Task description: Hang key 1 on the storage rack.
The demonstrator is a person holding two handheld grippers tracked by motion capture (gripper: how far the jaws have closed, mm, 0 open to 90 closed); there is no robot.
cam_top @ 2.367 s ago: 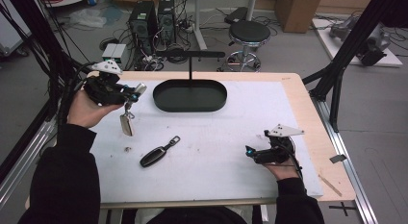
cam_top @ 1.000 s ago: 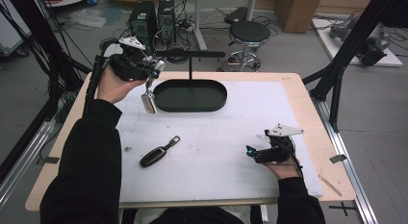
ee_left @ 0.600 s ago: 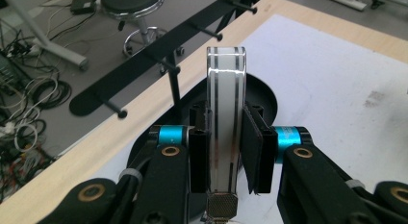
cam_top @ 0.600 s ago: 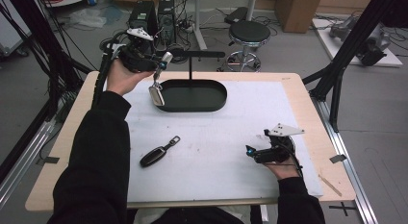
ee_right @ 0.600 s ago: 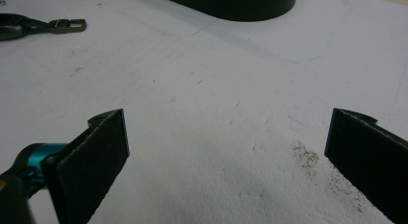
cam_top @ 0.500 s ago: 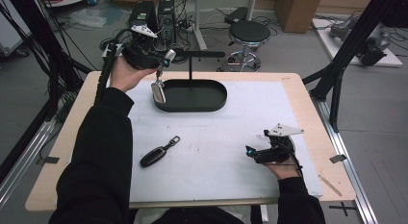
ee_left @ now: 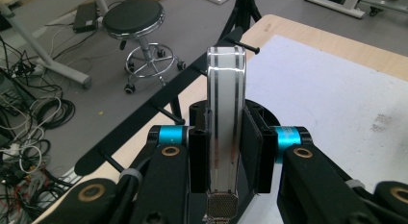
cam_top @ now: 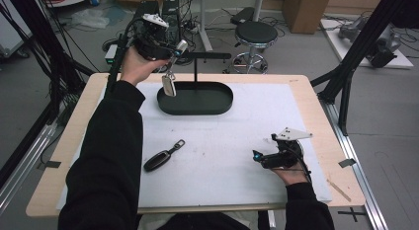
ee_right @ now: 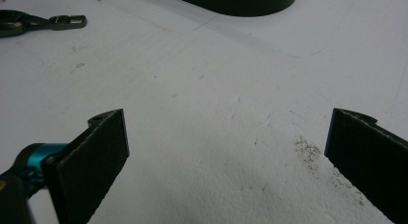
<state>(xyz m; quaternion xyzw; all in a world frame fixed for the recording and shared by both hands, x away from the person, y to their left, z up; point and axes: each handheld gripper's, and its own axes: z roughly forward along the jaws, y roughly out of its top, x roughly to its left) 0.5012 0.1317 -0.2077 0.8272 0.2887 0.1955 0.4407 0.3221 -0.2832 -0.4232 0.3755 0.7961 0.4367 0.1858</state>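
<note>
Reaching far across the table [cam_top: 306, 99], your left arm is stretched almost straight, the black sleeve running from the near edge up to the far left corner. Your left hand [cam_top: 136, 67] carries the left gripper [cam_top: 174, 55] raised above the table, tilted so its jaws point right and slightly down. They are clamped on a silver key fob [cam_top: 169, 85], which hangs beside the left end of the black oval tray [cam_top: 217, 99]; in the left gripper view the key fob [ee_left: 225, 118] stands edge-on between the pads, which press on both its sides. A black stand [cam_top: 205, 56] rises behind the tray. Your right hand [cam_top: 291, 173] rests low on the white mat near the front right, holding the right gripper [cam_top: 257, 156] level and pointing left, its jaws spread wide with nothing between them. A black key fob [cam_top: 162, 157] lies on the mat, well apart from both grippers.
</note>
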